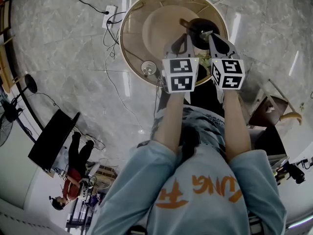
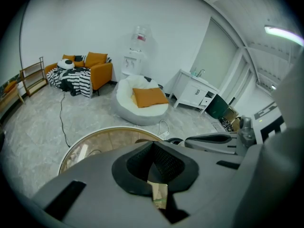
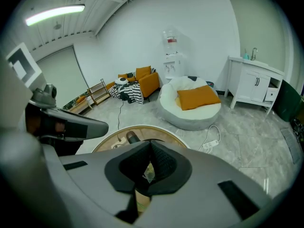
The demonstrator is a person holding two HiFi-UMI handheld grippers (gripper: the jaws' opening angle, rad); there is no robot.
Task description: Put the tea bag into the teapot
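The jaws of the left gripper (image 2: pixel 154 163) are pressed together on a small tan-and-green paper tea bag (image 2: pixel 159 194). The jaws of the right gripper (image 3: pixel 148 163) are likewise closed on a scrap of the same greenish paper. Both appear to pinch the one tea bag between them, held in the air.

In the head view the two grippers sit side by side, tips close together, just above the near edge of a round black teapot (image 1: pixel 201 29). The teapot stands on the right part of a round glass-topped desk (image 1: pixel 156 38) with a wooden rim.

By this judgement the pick-up is done and the tea bag has been brought to the teapot, but it is not yet inside. What likely remains is opening or freeing the bag, then lowering and releasing it. Whether the teapot's mouth is uncovered cannot be told.
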